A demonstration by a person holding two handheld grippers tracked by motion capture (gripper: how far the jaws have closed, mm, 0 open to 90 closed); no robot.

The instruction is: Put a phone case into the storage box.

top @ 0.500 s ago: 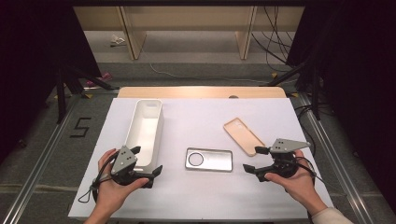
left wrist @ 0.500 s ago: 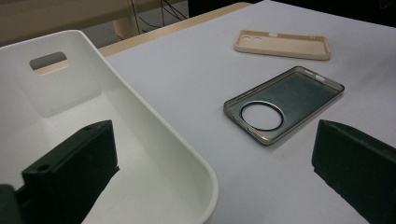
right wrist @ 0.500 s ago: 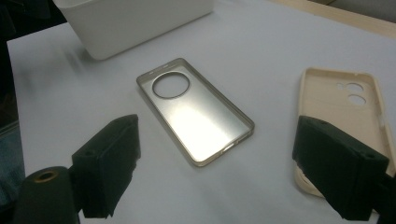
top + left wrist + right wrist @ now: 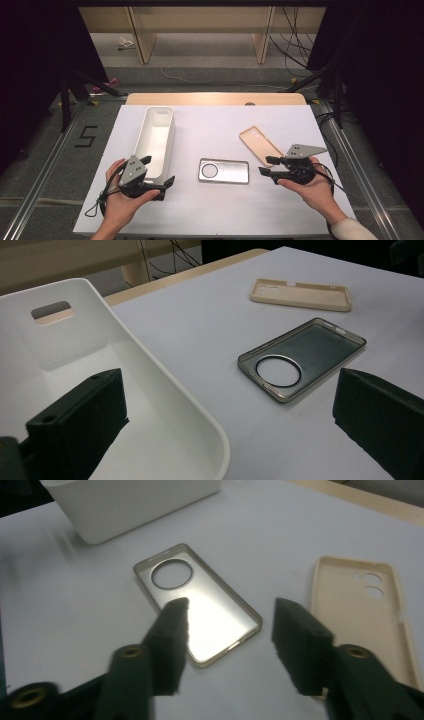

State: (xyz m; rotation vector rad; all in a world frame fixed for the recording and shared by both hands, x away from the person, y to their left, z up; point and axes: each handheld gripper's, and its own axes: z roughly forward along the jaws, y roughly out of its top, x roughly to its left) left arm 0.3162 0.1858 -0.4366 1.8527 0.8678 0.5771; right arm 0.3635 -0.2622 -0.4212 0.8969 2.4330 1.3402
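Straddling the long white plastic bin's (image 4: 156,140) near wall, the left gripper (image 4: 159,175) gapes empty to steady it; the right gripper (image 4: 266,166), half-open and empty, aims at the grey clear phone case (image 4: 223,171) just ahead.

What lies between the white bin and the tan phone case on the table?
The grey clear phone case lies flat between the white bin and the tan phone case, seen in the high view.

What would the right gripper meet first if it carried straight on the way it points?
Probably the grey phone case: the right gripper, jaws open, aims at its near end. Depth is unclear.
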